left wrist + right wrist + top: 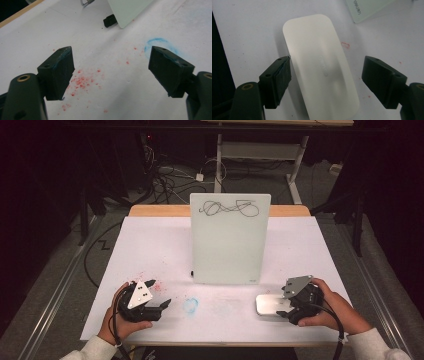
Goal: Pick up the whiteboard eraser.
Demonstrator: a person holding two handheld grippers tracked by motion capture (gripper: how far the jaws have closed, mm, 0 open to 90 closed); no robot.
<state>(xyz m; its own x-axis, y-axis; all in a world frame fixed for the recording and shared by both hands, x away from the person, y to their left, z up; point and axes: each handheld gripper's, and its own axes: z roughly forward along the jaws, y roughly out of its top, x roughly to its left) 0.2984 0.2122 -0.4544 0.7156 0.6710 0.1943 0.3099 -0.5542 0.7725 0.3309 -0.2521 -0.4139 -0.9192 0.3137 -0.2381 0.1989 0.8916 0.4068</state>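
Note:
A small whiteboard [230,237] stands upright at the middle of the table, with a black scribble [229,209] along its top. A white rounded eraser [270,305] lies flat at the front right. My right gripper [282,307] straddles it. In the right gripper view the eraser [319,65] lies between the jaws of my right gripper [327,80]: the left pad [283,75] touches its edge and the right pad stands off, so it is open. At the front left my left gripper [162,306] rests low and open, holding nothing [112,72].
Red specks [82,82] and a blue smudge [160,45] mark the white table cover [150,245] in front of the left gripper. A black foot [109,21] props the board's corner. Cables lie on the floor behind the table.

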